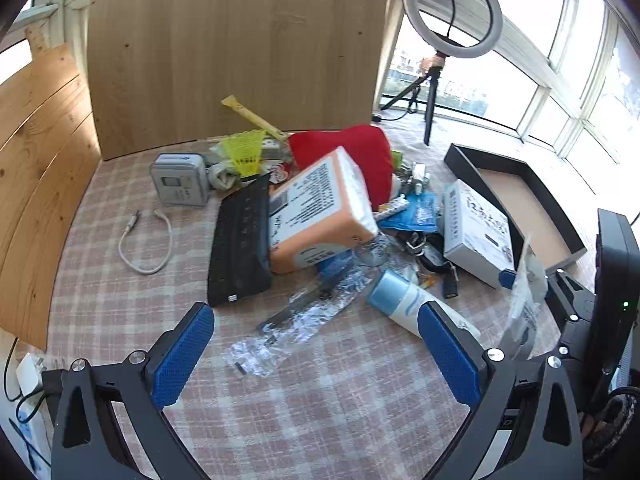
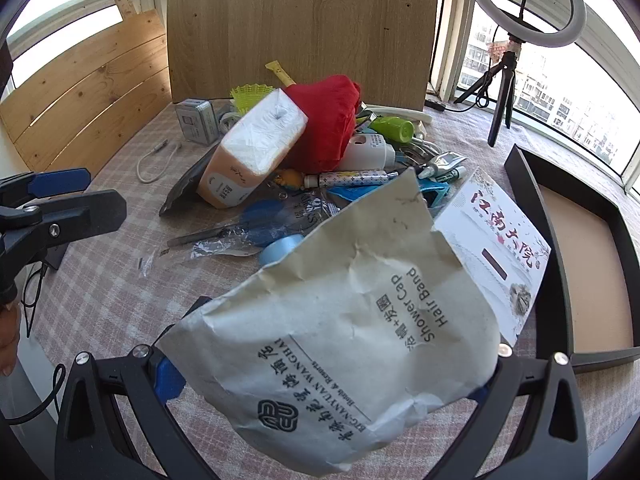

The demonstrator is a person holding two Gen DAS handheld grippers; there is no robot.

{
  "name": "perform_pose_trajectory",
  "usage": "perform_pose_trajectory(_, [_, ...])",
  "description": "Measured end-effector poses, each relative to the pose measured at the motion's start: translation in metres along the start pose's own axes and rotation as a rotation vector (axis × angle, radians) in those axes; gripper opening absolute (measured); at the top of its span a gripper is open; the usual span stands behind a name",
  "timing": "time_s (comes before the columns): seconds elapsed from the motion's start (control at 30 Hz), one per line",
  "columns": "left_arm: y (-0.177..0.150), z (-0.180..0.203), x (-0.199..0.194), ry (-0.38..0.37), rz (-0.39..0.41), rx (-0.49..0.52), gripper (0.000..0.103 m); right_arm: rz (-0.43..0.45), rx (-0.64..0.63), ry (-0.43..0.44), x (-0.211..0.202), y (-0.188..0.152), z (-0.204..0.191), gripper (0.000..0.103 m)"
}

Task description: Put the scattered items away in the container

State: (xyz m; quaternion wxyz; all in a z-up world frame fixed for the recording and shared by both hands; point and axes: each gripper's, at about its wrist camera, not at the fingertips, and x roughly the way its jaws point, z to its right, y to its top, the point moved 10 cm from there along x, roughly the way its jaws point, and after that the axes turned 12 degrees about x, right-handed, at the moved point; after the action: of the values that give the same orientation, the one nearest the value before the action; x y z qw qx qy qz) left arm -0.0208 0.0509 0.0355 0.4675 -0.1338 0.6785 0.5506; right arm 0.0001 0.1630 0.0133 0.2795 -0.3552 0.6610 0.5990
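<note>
My right gripper (image 2: 324, 376) is shut on a grey paper shower-cap packet (image 2: 340, 340), held above the table; the packet also shows edge-on in the left wrist view (image 1: 524, 304). My left gripper (image 1: 316, 352) is open and empty, low over the checked cloth, just short of a clear plastic bag (image 1: 304, 316) and a blue-and-white tube (image 1: 404, 304). The black tray (image 2: 560, 240) with a tan floor stands at the right, also in the left wrist view (image 1: 516, 196). A pile holds an orange tissue pack (image 1: 320, 212), a red cloth (image 2: 324, 120) and a white box (image 2: 496, 252).
A black keyboard (image 1: 240, 248), a grey clock (image 1: 180, 180) and a white cable (image 1: 144, 240) lie at the left. A wooden board (image 1: 240, 48) stands behind the pile. A ring light on a tripod (image 2: 516, 40) stands at the back right.
</note>
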Motion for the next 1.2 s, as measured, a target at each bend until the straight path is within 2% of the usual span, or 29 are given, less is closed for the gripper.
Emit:
perform_pose_trajectory(0.1, [0.007, 0.016, -0.001, -0.069, -0.006, 0.032, 0.102, 0.005, -0.013, 0.019, -0.001, 0.001, -0.007, 0.103])
perform_pose_trajectory(0.27, [0.016, 0.035, -0.014, -0.281, 0.008, 0.03, 0.102, 0.022, 0.008, 0.061, -0.01, 0.003, -0.003, 0.103])
perform_pose_trajectory(0.3, [0.019, 0.038, -0.018, -0.299, 0.014, 0.04, 0.102, 0.022, 0.018, 0.065, -0.012, 0.003, 0.0, 0.103])
perform_pose_trajectory(0.43, [0.027, 0.04, -0.021, -0.217, 0.017, 0.128, 0.102, 0.013, 0.037, 0.059, -0.013, 0.005, 0.01, 0.103])
perform_pose_trajectory(0.53, [0.028, 0.047, -0.019, -0.23, -0.007, 0.152, 0.102, 0.022, 0.038, 0.051, -0.016, 0.006, 0.012, 0.103])
perform_pose_trajectory(0.7, [0.031, 0.06, -0.015, -0.208, -0.031, 0.232, 0.102, 0.031, 0.023, 0.057, -0.02, 0.01, 0.006, 0.103])
perform_pose_trajectory(0.9, [0.031, 0.076, -0.007, -0.245, -0.056, 0.281, 0.102, 0.034, 0.002, 0.068, -0.02, 0.009, -0.001, 0.103])
perform_pose_trajectory(0.97, [0.029, 0.074, 0.002, -0.196, -0.077, 0.303, 0.102, 0.039, -0.007, 0.08, -0.022, 0.008, -0.004, 0.103])
perform_pose_trajectory(1.07, [0.026, 0.054, 0.022, -0.041, -0.119, 0.317, 0.102, 0.051, -0.017, 0.082, -0.026, 0.009, -0.007, 0.103])
perform_pose_trajectory(1.13, [0.026, 0.044, 0.025, -0.025, -0.123, 0.296, 0.102, 0.052, -0.01, 0.078, -0.027, 0.009, -0.005, 0.103])
perform_pose_trajectory(1.2, [0.027, 0.041, 0.022, -0.04, -0.118, 0.281, 0.102, 0.054, 0.008, 0.085, -0.028, 0.01, -0.001, 0.103])
